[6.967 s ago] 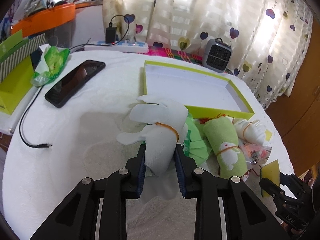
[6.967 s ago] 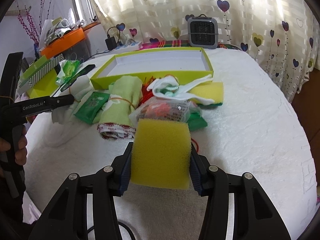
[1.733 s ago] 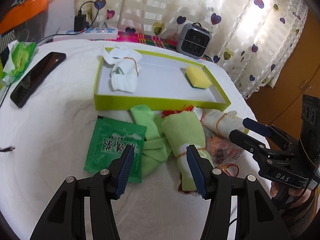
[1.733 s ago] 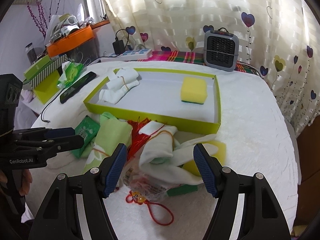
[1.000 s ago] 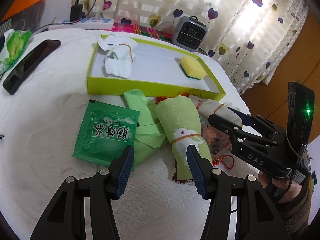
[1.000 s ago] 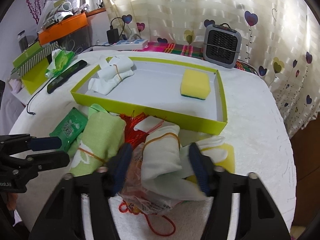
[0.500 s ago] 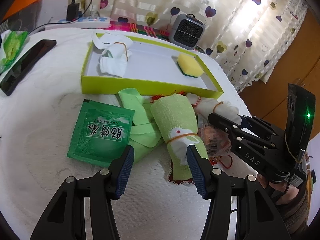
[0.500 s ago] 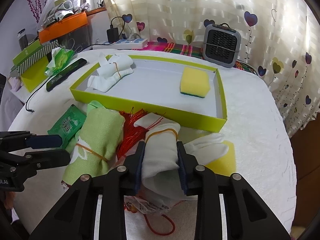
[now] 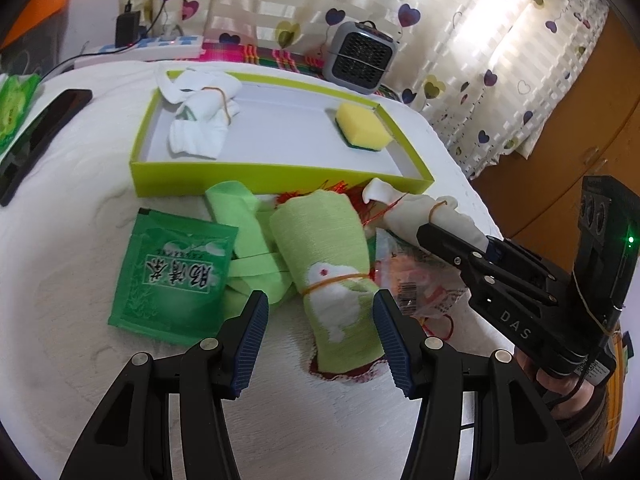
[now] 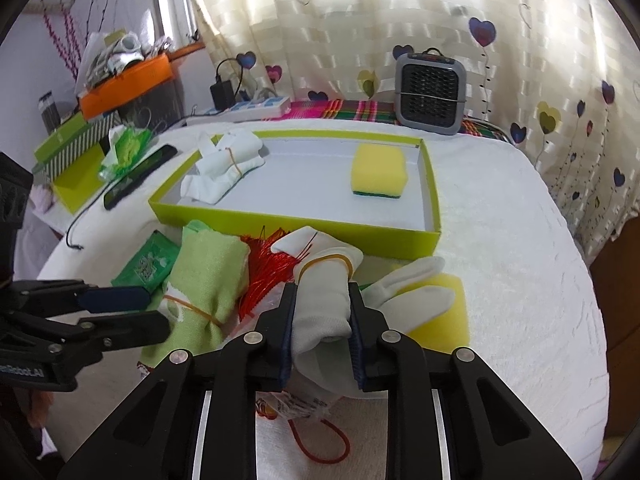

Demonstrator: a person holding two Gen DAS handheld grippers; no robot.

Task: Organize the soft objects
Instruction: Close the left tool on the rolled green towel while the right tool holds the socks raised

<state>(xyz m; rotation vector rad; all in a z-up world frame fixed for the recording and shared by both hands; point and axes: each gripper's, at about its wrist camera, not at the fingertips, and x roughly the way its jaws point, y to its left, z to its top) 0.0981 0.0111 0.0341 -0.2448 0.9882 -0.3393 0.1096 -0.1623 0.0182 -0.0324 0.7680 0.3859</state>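
The right gripper (image 10: 322,308) has just been closing its jaws, and its pads now pinch a rolled white glove bundle (image 10: 322,296) bound by a yellow rubber band; the bundle's loose fingers splay to the right over a flat yellow sponge (image 10: 444,320) lying on the white tablecloth (image 10: 520,240); red tassel threads (image 10: 264,272) spill out just left of the bundle, and a clear plastic packet (image 10: 296,404) lies under it.

The left gripper (image 9: 318,316) stands spread wide with nothing between its pads pressed; a rolled green towel (image 9: 328,268) with a rubber band lies between and just ahead of the fingers, apart from both; a green sachet (image 9: 172,272) lies to its left, beside a green cloth strip (image 9: 236,208).

Beyond the pile sits the lime-green tray (image 10: 280,220); inside it a second white glove bundle (image 10: 224,168) rests at the left end and a yellow sponge block (image 10: 378,172) at the right, well apart; a small grey heater (image 10: 430,92) stands behind the tray.
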